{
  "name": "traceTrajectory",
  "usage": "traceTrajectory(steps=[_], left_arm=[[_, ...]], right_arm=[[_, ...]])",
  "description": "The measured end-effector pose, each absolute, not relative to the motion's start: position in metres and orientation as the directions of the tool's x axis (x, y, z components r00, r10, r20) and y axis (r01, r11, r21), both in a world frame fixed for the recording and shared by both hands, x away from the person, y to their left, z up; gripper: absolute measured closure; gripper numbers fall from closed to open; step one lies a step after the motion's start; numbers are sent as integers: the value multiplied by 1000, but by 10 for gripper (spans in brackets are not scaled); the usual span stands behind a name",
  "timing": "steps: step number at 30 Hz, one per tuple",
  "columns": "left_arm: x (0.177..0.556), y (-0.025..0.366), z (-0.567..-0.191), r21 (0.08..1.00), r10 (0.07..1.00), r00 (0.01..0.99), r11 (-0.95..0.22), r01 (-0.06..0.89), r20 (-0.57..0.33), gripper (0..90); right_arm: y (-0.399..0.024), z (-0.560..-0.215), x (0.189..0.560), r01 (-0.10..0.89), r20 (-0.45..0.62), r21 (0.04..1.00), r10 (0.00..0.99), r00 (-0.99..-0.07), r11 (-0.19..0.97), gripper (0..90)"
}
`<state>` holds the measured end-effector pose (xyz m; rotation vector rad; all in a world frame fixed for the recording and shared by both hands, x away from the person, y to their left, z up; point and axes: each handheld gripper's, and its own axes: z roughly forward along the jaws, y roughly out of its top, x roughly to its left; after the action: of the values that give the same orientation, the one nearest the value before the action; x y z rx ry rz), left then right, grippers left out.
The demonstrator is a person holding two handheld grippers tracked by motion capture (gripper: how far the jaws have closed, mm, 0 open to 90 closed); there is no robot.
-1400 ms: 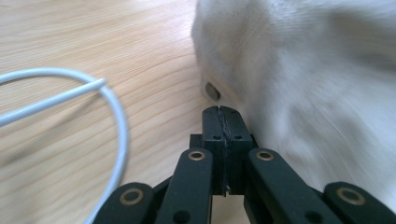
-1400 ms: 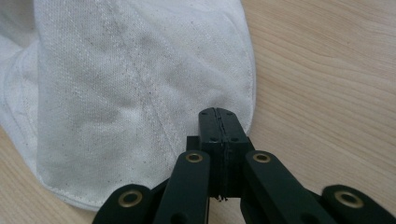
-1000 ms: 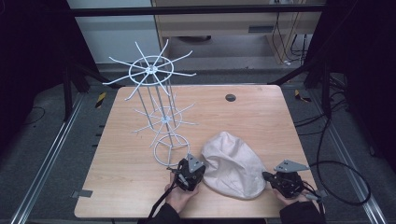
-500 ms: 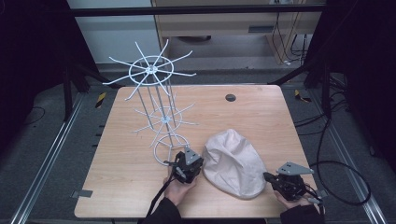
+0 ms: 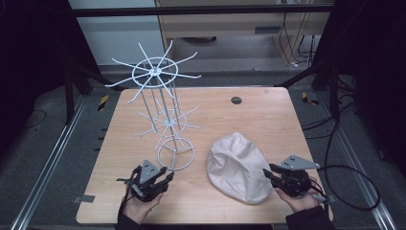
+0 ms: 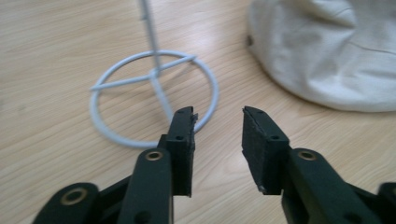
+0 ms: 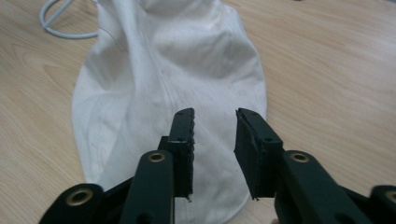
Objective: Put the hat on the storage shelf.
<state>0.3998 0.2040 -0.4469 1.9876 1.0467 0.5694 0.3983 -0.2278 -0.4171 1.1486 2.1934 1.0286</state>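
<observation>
Nearest the person, at the front edge of the wooden bench (image 5: 268,120), two hands each hold a tool. At the left, the left tool (image 5: 163,178) sits above bare wood, just in front of the round base ring (image 5: 176,154) of a white wire rack (image 5: 160,103). Its jaws have just been opening and now stand spread with nothing between them; in the left gripper view the left tool (image 6: 218,122) points at the base ring (image 6: 154,98), the left jaw tip lying over the near edge of that ring, though whether it touches the wire I cannot tell. At the right, the right tool (image 5: 268,173) hangs at the near right edge of a pale cloth hat (image 5: 239,167). Its jaws have also just been opening and stand apart, gripping nothing; in the right gripper view the right tool (image 7: 215,122) looks down on the hat (image 7: 173,84), whose cloth lies below the gap, not pinched.

The hat rests flat and crumpled on the bench, right of the rack's base and near it. Farther back the rack rises upright, with a small ring of spokes midway and a wide one on top. Beyond it, a small dark disc (image 5: 236,100) sits near the far edge.
</observation>
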Motion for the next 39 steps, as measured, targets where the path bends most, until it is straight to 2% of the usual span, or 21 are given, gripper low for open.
traceTrajectory(steps=[8,18,24,39], left_arm=[[408,240,-455,816,878,477,-302,494,37,506],[419,269,-469,801,909,414,-285,527,51,447],[418,272,-467,812,913,402,-290,507,75,429],[423,279,-470,800,922,379,-282,529,75,420]], right_arm=[[-204,-393,409,480,-58,780,811,-582,401,599],[-176,-379,418,481,-66,761,789,-611,436,563],[-162,-383,427,492,-86,727,775,-626,478,556],[-153,-407,442,562,-78,637,770,-634,528,564]])
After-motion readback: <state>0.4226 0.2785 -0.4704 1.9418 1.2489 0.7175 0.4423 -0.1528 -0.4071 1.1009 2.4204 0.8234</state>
